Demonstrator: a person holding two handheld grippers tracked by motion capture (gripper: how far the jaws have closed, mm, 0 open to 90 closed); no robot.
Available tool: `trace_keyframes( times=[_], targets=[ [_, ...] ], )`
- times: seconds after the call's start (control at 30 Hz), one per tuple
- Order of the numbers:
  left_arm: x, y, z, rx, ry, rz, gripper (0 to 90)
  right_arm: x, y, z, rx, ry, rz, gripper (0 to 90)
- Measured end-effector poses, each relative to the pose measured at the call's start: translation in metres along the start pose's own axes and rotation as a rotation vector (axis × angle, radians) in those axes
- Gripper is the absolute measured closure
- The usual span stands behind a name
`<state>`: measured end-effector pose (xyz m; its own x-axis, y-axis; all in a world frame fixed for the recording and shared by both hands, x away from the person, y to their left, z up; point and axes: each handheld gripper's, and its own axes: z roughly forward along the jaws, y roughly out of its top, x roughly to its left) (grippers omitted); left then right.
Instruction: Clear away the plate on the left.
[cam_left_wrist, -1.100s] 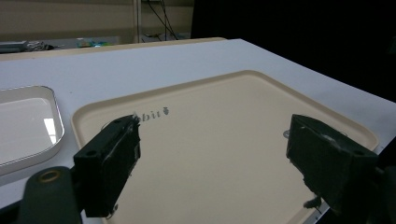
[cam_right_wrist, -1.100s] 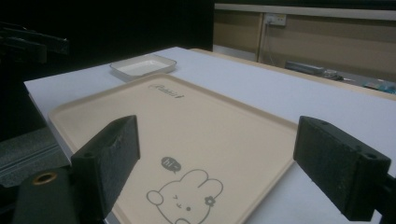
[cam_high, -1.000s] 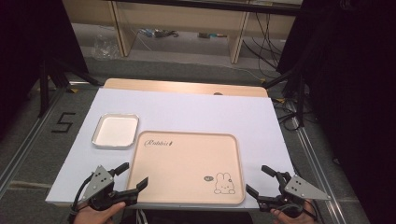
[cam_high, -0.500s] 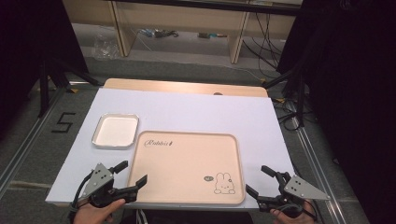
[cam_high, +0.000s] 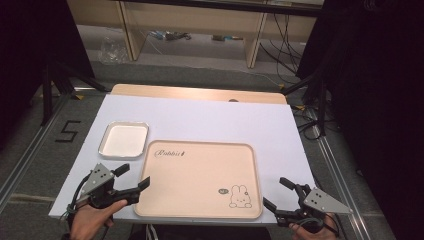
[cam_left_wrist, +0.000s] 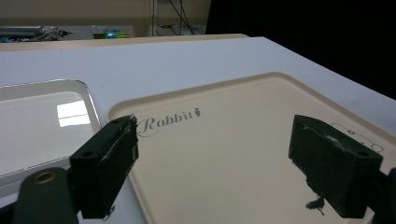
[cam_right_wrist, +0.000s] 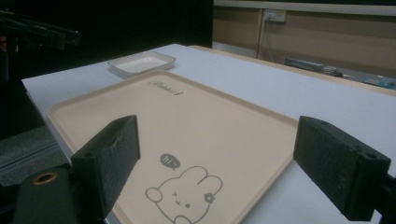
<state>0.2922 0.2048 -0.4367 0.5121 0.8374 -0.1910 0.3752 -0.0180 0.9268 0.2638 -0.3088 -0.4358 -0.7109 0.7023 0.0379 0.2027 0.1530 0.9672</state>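
At the near edge of the table (cam_high: 210, 117), the left gripper (cam_high: 134, 178) is held low in the person's left hand (cam_high: 92, 220), its grey three-cornered plate on top and its jaws pointing forward and to the right, toward the near left corner of the beige rabbit tray (cam_high: 200, 177). Its jaws stand wide apart with nothing between them; in the left gripper view one jaw sits over the tray's left rim, near the printed word "Rabbit", and the other hangs over the tray's flat bottom, but whether either one touches the tray cannot be told. The right gripper (cam_high: 275, 192) is held by the right hand (cam_high: 312, 231) at the near right corner of the table, angled forward and to the left, its jaws likewise spread wide and empty. In the right gripper view they frame the tray's near right corner, where the rabbit drawing with its small "hi" bubble is printed. The tray lies flat on the white table cover, near the front edge and roughly in the middle. A small white rectangular dish (cam_high: 124, 139) with a pale rim lies just beside the tray's far left corner, empty. Beyond the table are a wooden shelf frame (cam_high: 190, 20) and loose cables (cam_high: 285, 35) on the floor, with dark curtains to either side.
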Motion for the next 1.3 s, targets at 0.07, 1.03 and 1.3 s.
trace_keyframes(
  times=[0.07,1.03,1.3],
  targets=[
    [0.006,0.002,0.001,0.007,0.014,-0.016,15.2,-0.001,0.0,-0.001,0.009,0.002,-0.006,15.4],
    [0.106,0.062,0.042,0.296,0.205,-0.005,15.8,0.001,0.0,-0.001,0.022,0.005,-0.011,15.4],
    [0.135,0.068,0.062,0.396,0.26,-0.003,21.7,0.002,0.0,-0.001,0.031,0.023,0.023,15.4]
  ],
)
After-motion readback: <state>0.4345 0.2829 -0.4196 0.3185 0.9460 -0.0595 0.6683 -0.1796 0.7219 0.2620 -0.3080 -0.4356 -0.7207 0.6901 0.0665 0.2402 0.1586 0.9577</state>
